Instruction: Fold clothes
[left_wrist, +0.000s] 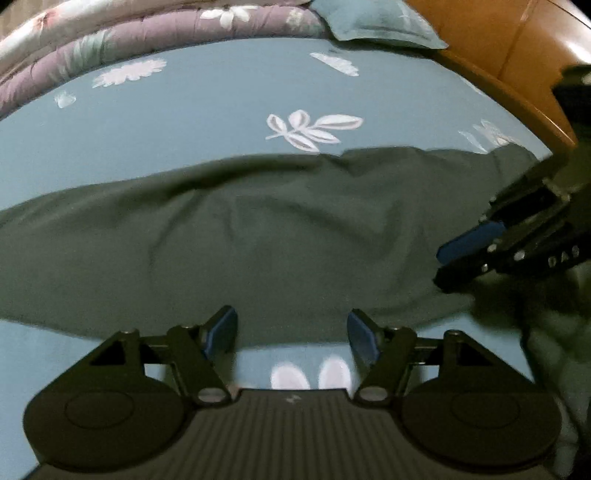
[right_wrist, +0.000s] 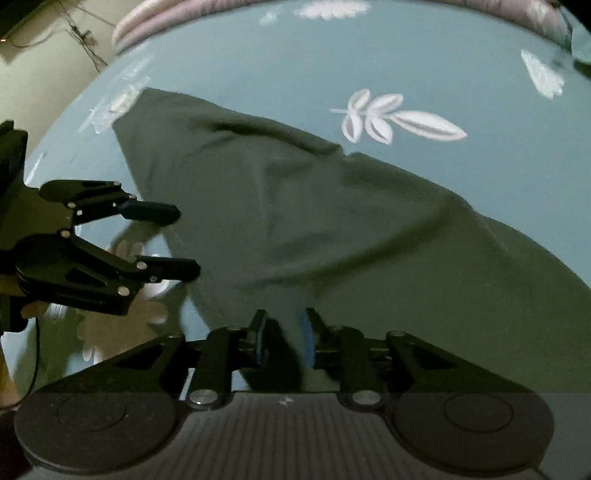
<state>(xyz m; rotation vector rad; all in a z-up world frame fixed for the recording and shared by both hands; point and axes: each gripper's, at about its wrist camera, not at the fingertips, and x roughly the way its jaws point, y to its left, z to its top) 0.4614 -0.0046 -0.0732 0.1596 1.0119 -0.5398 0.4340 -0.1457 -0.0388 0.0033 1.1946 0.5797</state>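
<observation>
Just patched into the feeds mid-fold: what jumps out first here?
A dark green garment sprawls wrinkled across the blue floral bedsheet. The right gripper is pinching its near edge, while the left gripper hangs open at its near hem.

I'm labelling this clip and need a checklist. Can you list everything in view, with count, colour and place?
Dark green cloth garment: one, dark green, spread wrinkled across the bed.
Blue bedsheet with white leaf and flower prints: one, blue, under the garment.
Mauve floral quilt: one, mauve and grey, rolled along the far edge.
Teal pillow: one, teal, far right corner.
Orange-brown wooden bed frame: one, right of the bed.
Cables: dark, on the pale floor, count unclear.
Left gripper: black with blue pads, jaws open at the garment's near edge.
Right gripper: black with blue pads, pinching a garment fold.
</observation>
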